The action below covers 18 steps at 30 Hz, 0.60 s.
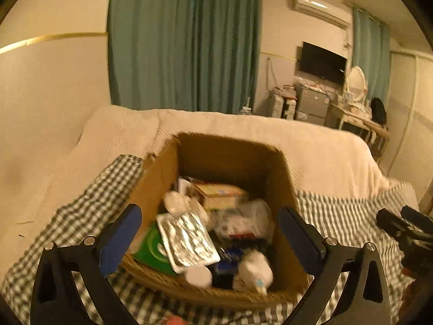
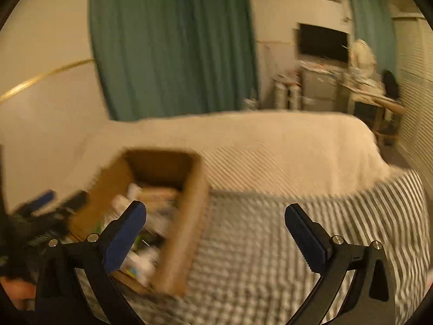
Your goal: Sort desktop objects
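Cardboard box (image 1: 230, 162) sits open-topped on the checked cloth (image 1: 81, 216), and that is where your sorted things are gathered: a foil blister pack (image 1: 186, 238), a green packet (image 1: 151, 249), a small tan carton (image 1: 222, 192), a clear bag (image 1: 243, 222) and white bottles (image 1: 255, 270) lie piled loosely inside it, which suggests the box serves as the collecting bin. It stands near the cream-covered sofa back (image 1: 311, 146), at about 12 o'clock from your left gripper (image 1: 211, 238).

Your left gripper is spread wide, its blue pads flanking the near end of the box at 9 and 3 o'clock, pressing on nothing and carrying nothing. Your right gripper (image 2: 216, 233) is likewise fully spread and empty; in its blurred view the box lies at about 10 o'clock, and bare checked cloth shows between its fingers. Neither tool holds an item, so I judge you are between picks. No further loose item is clearly visible outside the box.
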Available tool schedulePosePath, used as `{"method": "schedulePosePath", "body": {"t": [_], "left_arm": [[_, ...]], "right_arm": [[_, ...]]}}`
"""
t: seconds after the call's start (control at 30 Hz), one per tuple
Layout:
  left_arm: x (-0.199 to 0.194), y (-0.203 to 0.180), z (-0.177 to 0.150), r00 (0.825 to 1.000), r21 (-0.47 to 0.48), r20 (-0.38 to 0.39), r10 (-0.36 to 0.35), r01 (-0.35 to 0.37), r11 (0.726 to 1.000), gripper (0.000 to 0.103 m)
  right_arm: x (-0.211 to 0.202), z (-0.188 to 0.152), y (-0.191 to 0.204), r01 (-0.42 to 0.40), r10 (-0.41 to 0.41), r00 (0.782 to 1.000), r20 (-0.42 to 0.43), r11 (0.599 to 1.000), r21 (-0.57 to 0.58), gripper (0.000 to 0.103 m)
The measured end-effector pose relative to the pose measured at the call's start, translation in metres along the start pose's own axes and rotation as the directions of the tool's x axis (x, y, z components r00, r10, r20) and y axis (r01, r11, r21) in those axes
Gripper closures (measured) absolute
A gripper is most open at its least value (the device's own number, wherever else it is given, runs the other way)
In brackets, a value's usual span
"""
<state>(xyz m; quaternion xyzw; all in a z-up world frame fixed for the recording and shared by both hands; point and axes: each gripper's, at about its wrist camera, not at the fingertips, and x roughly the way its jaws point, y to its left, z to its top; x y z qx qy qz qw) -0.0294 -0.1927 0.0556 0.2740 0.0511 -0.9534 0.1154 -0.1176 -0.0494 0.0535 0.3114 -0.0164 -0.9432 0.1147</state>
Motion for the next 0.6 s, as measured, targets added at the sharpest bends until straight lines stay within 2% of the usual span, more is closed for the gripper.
{"method": "schedulePosePath", "body": {"t": [0.1, 0.2, 0.37, 0.43, 0.5, 0.53, 0.6], "left_arm": [[0.002, -0.014, -0.016, 1.000, 0.045, -0.010, 0.029, -0.029, 0.999, 0.000], [-0.003, -0.022, -0.017, 0.999, 0.054, -0.023, 0.039, -0.038, 0.998, 0.000], [-0.009, -0.023, -0.009, 0.998, 0.020, -0.022, 0.063, -0.063, 0.998, 0.000], [-0.009, -0.018, -0.009, 0.998, -0.041, -0.030, 0.048, -0.049, 0.998, 0.000], [-0.011, -0.014, -0.010, 1.000, -0.088, -0.026, -0.002, -0.001, 0.996, 0.000], [-0.014, -0.017, -0.009, 1.000, -0.074, -0.013, 0.011, -0.012, 0.997, 0.000], [-0.018, -0.026, -0.008, 0.996, -0.020, 0.003, 0.089, -0.088, 0.996, 0.000]], "right_arm": [[0.007, -0.023, -0.018, 0.018, -0.016, 0.999, -0.033, 0.998, 0.057, 0.001], [0.004, -0.029, -0.022, 0.030, -0.027, 0.998, -0.052, 0.998, 0.056, 0.001], [0.000, -0.034, -0.024, 0.020, -0.018, 0.999, -0.047, 0.999, 0.042, 0.001], [-0.004, -0.039, -0.026, 0.019, -0.017, 0.998, -0.053, 0.999, 0.036, 0.001], [-0.006, -0.045, -0.027, 0.034, -0.033, 0.998, -0.056, 0.999, 0.021, 0.001], [-0.005, -0.047, -0.027, 0.038, -0.037, 0.998, -0.059, 0.999, 0.014, 0.001], [-0.005, -0.050, -0.028, 0.035, -0.034, 0.997, -0.072, 0.999, 0.007, 0.001]]}}
